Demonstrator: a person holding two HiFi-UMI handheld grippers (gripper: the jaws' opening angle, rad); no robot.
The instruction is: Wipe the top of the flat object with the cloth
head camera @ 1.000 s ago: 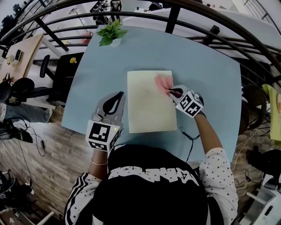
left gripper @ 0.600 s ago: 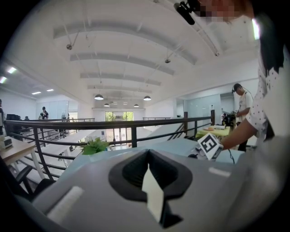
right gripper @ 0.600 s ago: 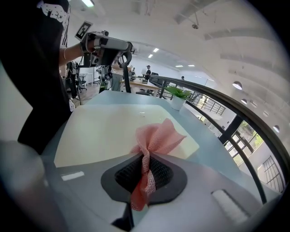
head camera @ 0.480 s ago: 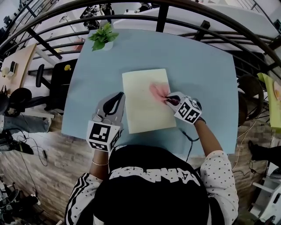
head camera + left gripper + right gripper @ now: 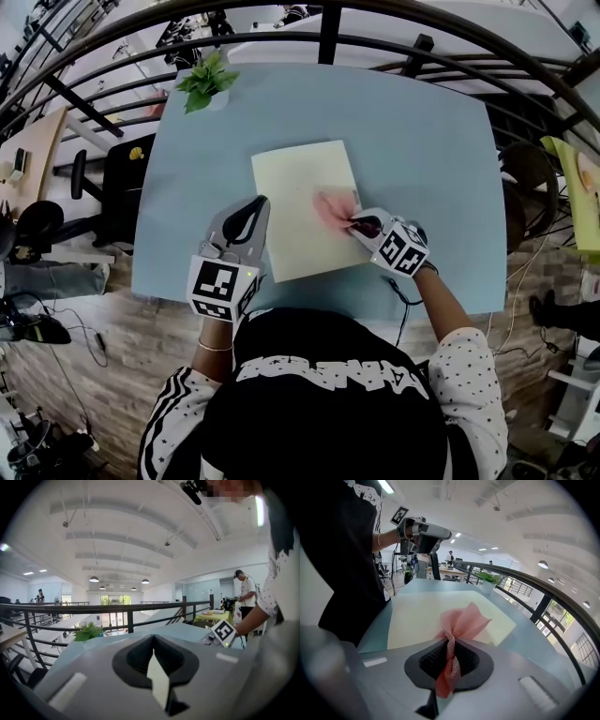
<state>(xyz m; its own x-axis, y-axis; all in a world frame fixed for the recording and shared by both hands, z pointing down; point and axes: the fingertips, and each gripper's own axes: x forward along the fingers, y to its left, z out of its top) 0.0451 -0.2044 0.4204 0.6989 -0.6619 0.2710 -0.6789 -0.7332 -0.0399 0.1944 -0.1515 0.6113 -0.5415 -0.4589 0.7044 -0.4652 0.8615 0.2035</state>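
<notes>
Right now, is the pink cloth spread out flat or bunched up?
Bunched up. The right gripper pinches the cloth into a twisted strip; its free end fans out crumpled on the pale board.

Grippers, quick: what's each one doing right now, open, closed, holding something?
Left gripper: closed, holding nothing.
Right gripper: closed on the pink cloth.

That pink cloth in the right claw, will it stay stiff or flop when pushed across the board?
Likely floppy: the pink cloth bunches and twists where the right claw pinches it. Probably light, since its free folds stand up unsupported. It may drag and fold over on the pale board rather than slide flat.
</notes>
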